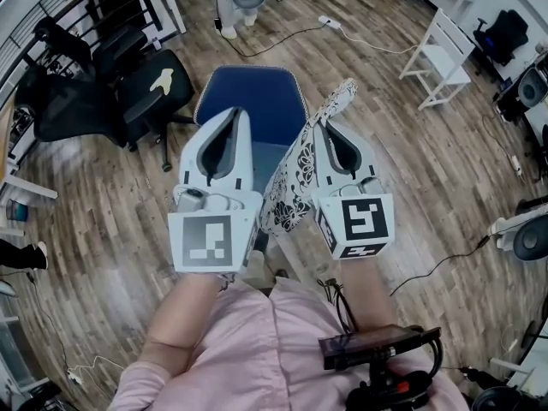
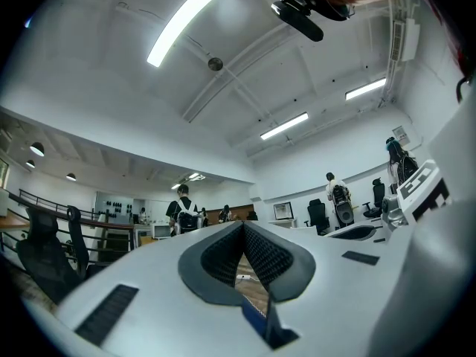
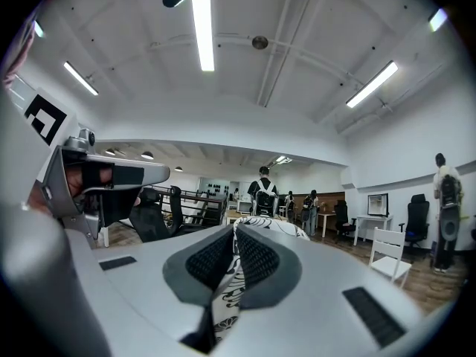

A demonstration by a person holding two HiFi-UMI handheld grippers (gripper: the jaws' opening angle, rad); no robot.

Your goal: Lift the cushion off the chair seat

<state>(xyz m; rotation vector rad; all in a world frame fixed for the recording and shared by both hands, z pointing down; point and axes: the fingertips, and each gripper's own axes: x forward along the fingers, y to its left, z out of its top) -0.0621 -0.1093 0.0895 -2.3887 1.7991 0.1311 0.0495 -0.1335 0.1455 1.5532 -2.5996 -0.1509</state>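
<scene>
The cushion (image 1: 294, 187), white with a black floral print, hangs on edge above the blue chair seat (image 1: 257, 101), and my right gripper (image 1: 318, 127) is shut on it. In the right gripper view the patterned cushion (image 3: 269, 227) is pinched between the dark pads and sticks out past my right gripper (image 3: 233, 235). My left gripper (image 1: 241, 115) is held up just left of the cushion, apart from it. Its jaws are shut with nothing between them. In the left gripper view, wood floor and a sliver of the blue seat (image 2: 253, 316) show below the meeting tips of my left gripper (image 2: 242, 226).
A black office chair (image 1: 128, 92) stands to the left of the blue one, by a black railing (image 1: 103, 7). A white chair (image 1: 443, 58) stands at the back right. Cables (image 1: 282, 37) run over the wood floor. Several people stand far off in the gripper views.
</scene>
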